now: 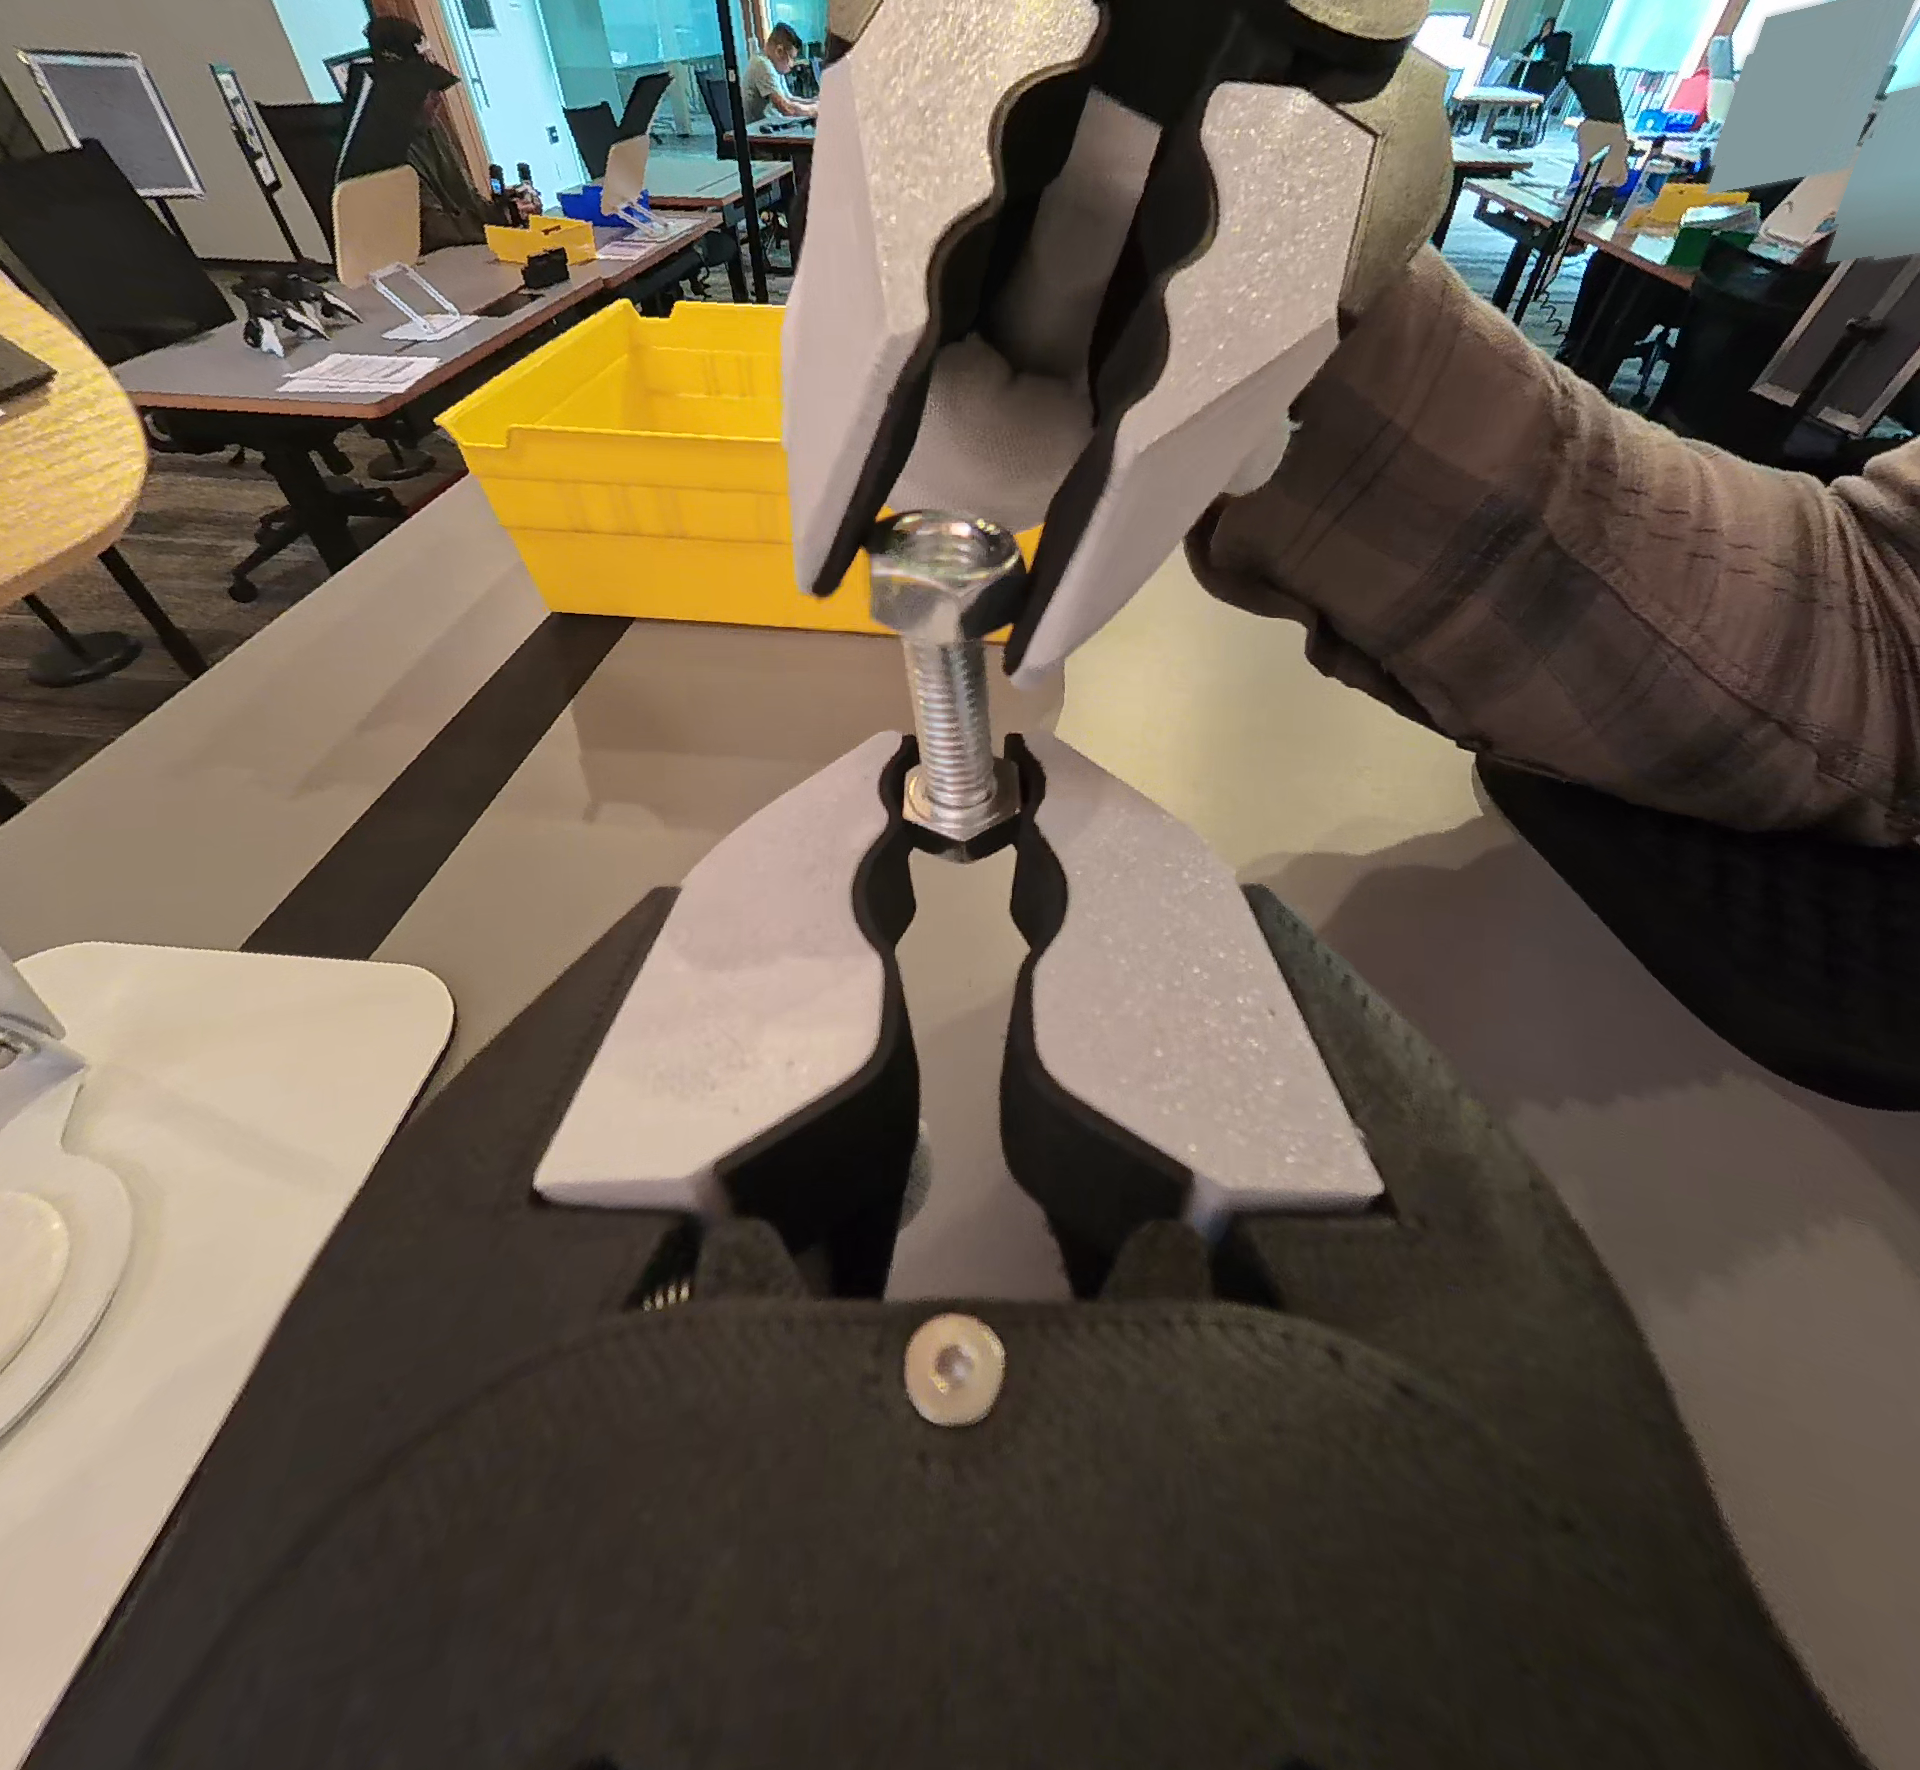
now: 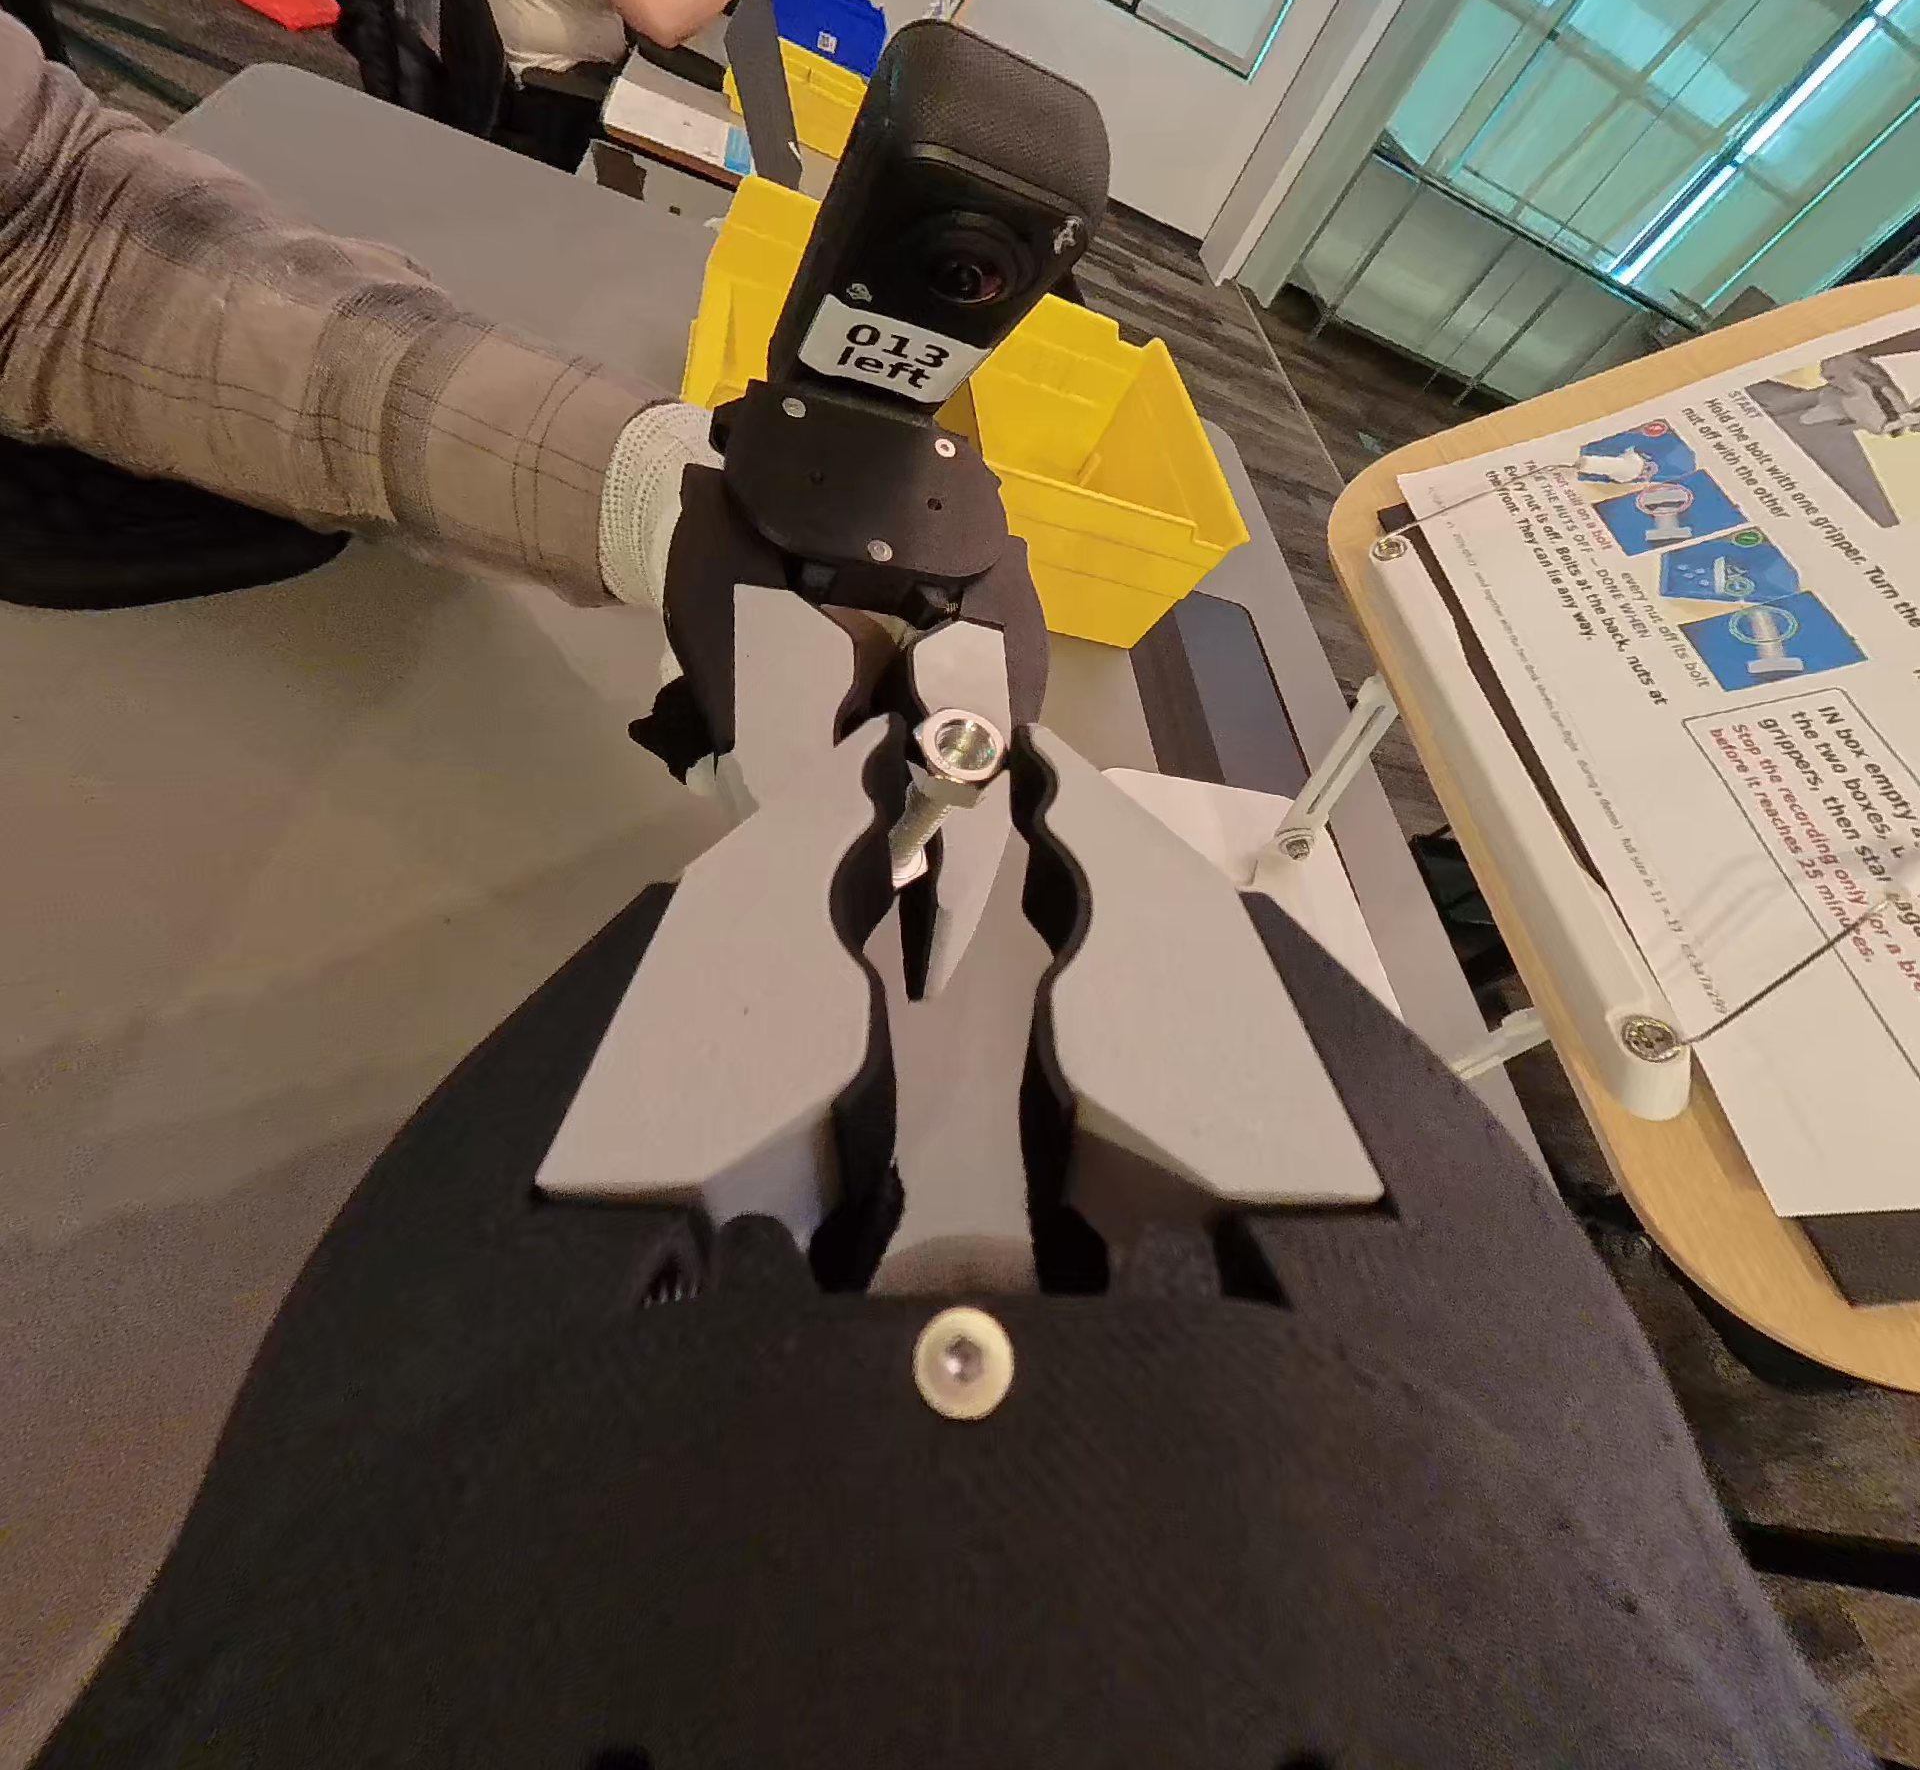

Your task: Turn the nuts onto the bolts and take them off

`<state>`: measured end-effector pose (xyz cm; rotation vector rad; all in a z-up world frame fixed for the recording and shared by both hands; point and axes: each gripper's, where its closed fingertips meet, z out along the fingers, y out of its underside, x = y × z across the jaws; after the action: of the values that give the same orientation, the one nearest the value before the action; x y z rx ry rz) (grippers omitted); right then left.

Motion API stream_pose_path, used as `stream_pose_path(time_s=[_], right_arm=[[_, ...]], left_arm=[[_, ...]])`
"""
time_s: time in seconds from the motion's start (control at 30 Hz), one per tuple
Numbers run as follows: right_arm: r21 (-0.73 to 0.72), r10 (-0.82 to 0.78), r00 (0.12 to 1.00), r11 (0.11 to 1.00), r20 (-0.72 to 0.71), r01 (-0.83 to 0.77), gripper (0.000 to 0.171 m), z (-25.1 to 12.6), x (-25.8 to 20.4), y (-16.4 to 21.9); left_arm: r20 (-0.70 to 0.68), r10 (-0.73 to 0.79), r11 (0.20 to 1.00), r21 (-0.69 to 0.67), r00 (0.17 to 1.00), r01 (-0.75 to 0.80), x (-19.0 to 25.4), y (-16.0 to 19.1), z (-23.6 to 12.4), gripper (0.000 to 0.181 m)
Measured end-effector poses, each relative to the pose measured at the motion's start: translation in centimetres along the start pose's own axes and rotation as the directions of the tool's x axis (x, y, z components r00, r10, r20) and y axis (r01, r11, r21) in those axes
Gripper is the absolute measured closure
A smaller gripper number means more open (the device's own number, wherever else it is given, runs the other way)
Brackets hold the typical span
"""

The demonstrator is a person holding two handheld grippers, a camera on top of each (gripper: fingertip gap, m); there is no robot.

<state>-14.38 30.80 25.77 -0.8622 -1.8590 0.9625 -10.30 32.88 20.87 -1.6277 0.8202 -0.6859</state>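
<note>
my left hand-held gripper [image 1: 961,801] clamps the bolt [image 1: 943,733] by its head; my right hand-held gripper [image 1: 925,614] pinches the nut [image 1: 943,577] at the tip above; tilting it could cross-thread or drop it onto the desk [image 1: 312,785]

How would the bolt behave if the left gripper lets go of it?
The bolt looks like stiff metal, probably heavy for its size. Only the nut in the right gripper would hold it, so it might swing or unscrew. On the table its round shank would likely roll.
</note>
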Motion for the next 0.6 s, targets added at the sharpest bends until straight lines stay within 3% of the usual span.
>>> stream_pose_path(time_s=[0.6], right_arm=[[0.051,0.085,0.994,0.995,-0.073,-0.081,0.154,0.8,2.1,0.6]], left_arm=[[0.124,-0.056,0.998,0.014,0.991,0.054,-2.5,0.2,-0.3,0.166]])
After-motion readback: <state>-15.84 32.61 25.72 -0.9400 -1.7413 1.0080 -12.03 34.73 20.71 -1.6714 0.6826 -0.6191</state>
